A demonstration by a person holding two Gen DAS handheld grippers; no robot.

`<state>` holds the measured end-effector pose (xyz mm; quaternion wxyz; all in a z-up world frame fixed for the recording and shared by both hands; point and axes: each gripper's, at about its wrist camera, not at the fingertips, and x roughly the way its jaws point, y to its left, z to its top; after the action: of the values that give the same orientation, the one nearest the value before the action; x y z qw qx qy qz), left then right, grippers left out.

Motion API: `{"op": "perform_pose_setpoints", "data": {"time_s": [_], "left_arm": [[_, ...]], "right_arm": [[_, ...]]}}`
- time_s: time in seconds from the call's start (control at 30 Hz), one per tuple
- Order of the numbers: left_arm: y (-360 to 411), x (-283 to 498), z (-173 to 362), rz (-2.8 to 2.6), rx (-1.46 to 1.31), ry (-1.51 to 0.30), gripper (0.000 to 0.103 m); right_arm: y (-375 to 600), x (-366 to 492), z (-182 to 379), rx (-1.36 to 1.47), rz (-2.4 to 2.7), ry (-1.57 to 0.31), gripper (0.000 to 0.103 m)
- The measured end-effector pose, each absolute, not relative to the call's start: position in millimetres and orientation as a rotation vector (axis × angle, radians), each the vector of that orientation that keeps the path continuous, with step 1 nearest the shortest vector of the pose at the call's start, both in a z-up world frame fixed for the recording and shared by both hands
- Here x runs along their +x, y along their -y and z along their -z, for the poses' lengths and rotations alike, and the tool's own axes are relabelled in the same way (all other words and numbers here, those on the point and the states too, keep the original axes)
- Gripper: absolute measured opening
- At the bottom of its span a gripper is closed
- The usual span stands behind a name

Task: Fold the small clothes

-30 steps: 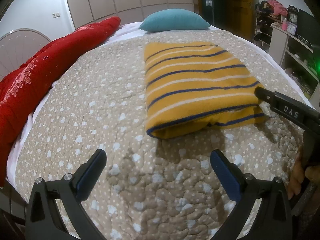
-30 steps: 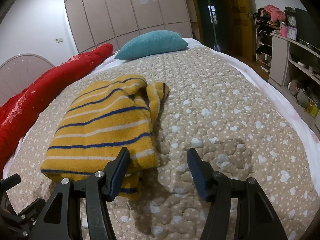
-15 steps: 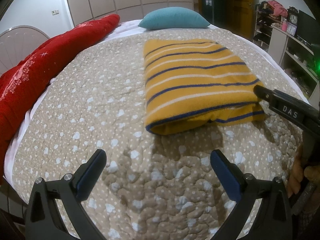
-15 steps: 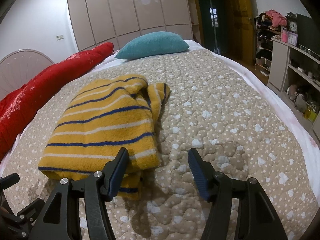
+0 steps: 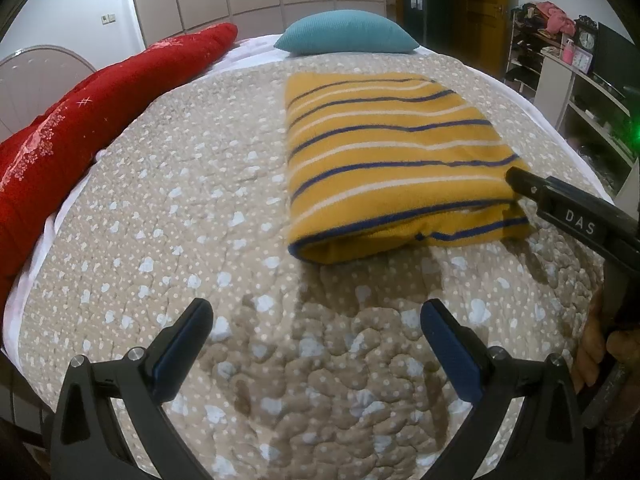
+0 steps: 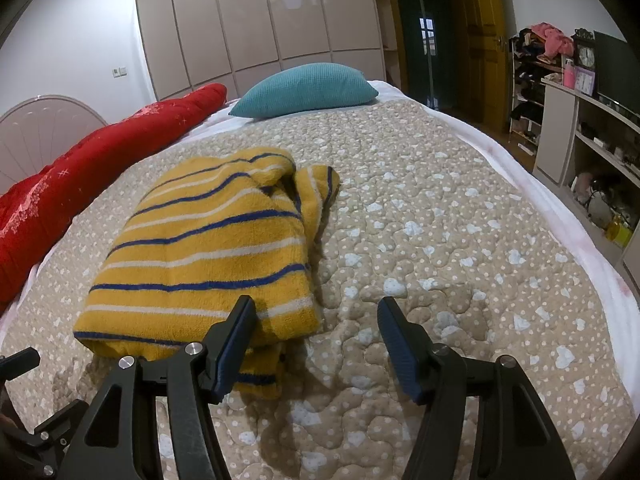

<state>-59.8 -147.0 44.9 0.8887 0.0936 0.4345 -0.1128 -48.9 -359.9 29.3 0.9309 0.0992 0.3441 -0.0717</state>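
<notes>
The folded striped sweater (image 5: 396, 168) lies mid-quilt (image 5: 180, 216), before the teal pillow (image 5: 348, 32). Both the left gripper (image 5: 316, 332) and right gripper (image 6: 316, 332) gape empty; the next fold should pinch matching corners evenly.

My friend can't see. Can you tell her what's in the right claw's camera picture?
A folded yellow striped garment lies on a beige dotted quilt. The open right claw hovers at its near corner, holding nothing. Behind are a teal pillow and red blanket.
</notes>
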Motion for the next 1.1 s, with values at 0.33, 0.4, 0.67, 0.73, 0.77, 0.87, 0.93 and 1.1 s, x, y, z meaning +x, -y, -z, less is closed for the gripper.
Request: {"op": "perform_pose_setpoints", "data": {"time_s": [0.33,0.4,0.67,0.73,0.77,0.87,0.93,1.1], "left_arm": [[143.4,-57.3,-41.1,0.243,0.183,-0.913,0.103],[142.2,-56.2,-40.3,0.245,0.178,-0.915,0.103],[127.8,-36.0,-53.0,0.281,0.097,-0.869,0.103],[126.8,-22.1,-58.3,0.297,0.079,-0.834,0.103],[126.6,-14.5,-60.1,0.303,0.071,-0.817,0.103],[126.9,12.4,-58.4,0.332,0.040,-0.781,0.103],[127.6,32.2,-46.3,0.340,0.034,-0.817,0.103],[122.3,54.7,-12.6,0.430,-0.033,-0.939,0.103]], "right_arm": [[357.7,-49.5,-29.1,0.197,0.153,-0.705,0.069],[357.7,-49.6,-29.2,0.197,0.154,-0.704,0.069],[367.0,-65.2,-41.8,0.218,0.227,-0.605,0.071],[368.0,-60.6,-36.8,0.219,0.237,-0.631,0.071],[368.0,-58.1,-33.7,0.217,0.241,-0.646,0.071],[364.2,-53.3,-26.7,0.191,0.266,-0.670,0.071],[359.9,-52.5,-26.0,0.166,0.290,-0.665,0.071],[354.1,-50.4,-40.0,0.117,0.371,-0.646,0.071]]}}
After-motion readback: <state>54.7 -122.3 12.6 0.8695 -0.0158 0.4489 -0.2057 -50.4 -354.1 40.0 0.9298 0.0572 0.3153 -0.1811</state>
